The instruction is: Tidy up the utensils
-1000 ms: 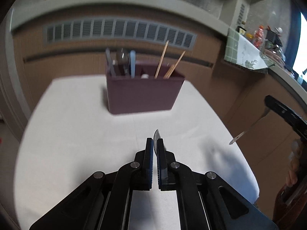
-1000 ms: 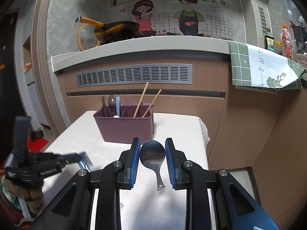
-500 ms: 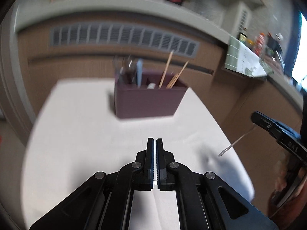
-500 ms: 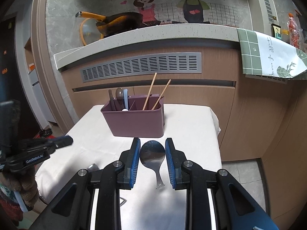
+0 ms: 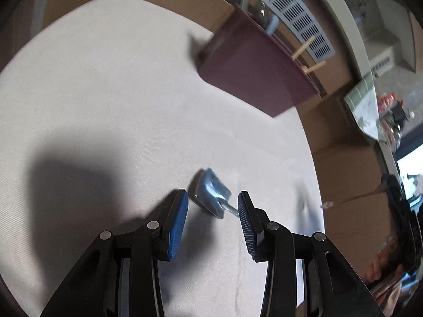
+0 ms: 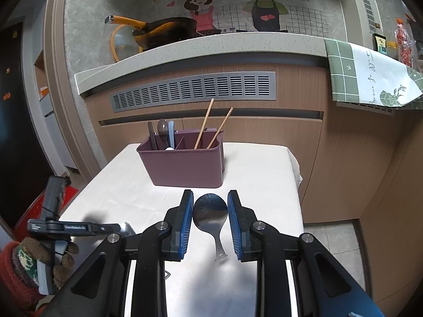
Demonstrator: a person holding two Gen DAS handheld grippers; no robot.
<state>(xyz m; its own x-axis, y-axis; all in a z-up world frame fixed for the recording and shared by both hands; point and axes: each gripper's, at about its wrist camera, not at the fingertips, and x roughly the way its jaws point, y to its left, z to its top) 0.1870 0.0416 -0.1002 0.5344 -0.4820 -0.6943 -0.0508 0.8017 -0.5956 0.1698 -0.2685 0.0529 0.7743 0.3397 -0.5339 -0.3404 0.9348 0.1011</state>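
Observation:
A maroon utensil caddy stands at the far end of the white table, holding chopsticks, a spoon and dark handles; it also shows tilted in the left wrist view. My left gripper is open, low over the table, with a small metal scoop lying between its fingers; in the right wrist view the left gripper is at the left. My right gripper is shut on a metal spoon, gripping its bowl edge to edge, handle pointing down and back.
The white cloth-covered table drops off at its right edge beside a wooden cabinet. A counter with a wok is behind. A green-checked towel hangs at the right.
My left gripper has opened and tilted down close to the table, and the metal scoop it held now lies on the cloth between its fingers. My right gripper has held still with the spoon.

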